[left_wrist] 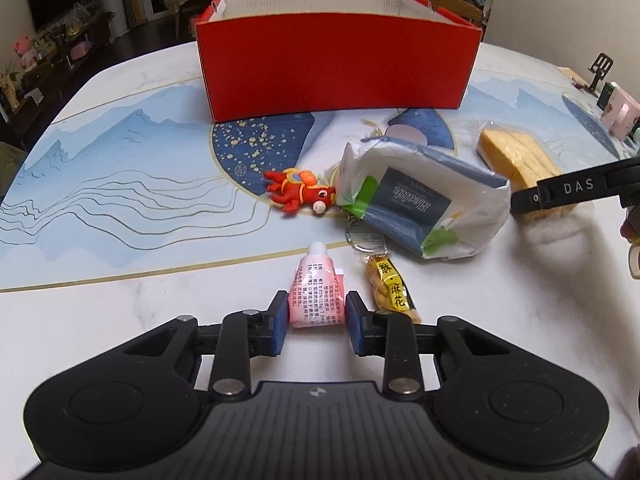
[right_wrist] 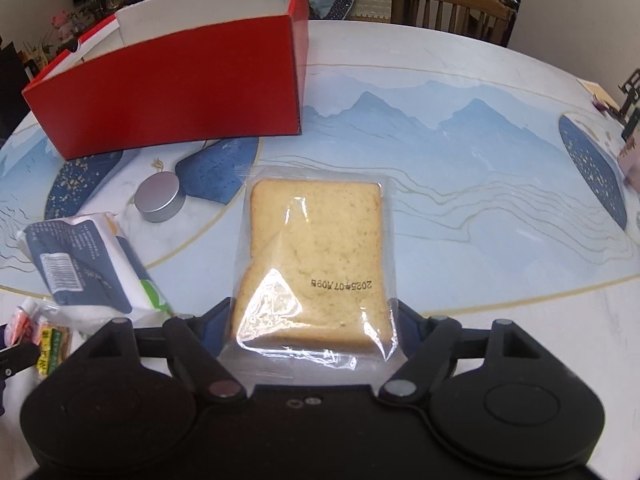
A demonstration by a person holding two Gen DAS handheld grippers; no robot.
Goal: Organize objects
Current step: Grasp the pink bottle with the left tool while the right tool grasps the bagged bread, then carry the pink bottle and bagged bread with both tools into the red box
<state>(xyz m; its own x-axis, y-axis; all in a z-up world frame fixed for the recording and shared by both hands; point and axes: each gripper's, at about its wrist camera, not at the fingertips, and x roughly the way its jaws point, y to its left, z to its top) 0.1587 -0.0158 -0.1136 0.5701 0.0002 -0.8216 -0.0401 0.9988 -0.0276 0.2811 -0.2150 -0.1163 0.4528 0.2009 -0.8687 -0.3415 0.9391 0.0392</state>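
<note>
My left gripper (left_wrist: 317, 314) is low over the white table, its blue pads pressed on both sides of a small pink tube (left_wrist: 318, 292). My right gripper (right_wrist: 312, 320) straddles a clear bag of sliced bread (right_wrist: 316, 264); its pads meet the bag's two long sides, and the bag hides their inner faces. One right finger (left_wrist: 572, 190) crosses the bread (left_wrist: 516, 160) in the left wrist view. An open red box (left_wrist: 336, 64) (right_wrist: 172, 84) stands at the back.
A red toy horse (left_wrist: 300, 194), a tissue pack (left_wrist: 416, 204) (right_wrist: 80, 264), a key ring (left_wrist: 366, 238) and a yellow snack packet (left_wrist: 392, 292) lie between the grippers and the box. A silver tin (right_wrist: 160, 198) sits behind the tissues. A wooden chair (right_wrist: 448, 4) stands beyond the table.
</note>
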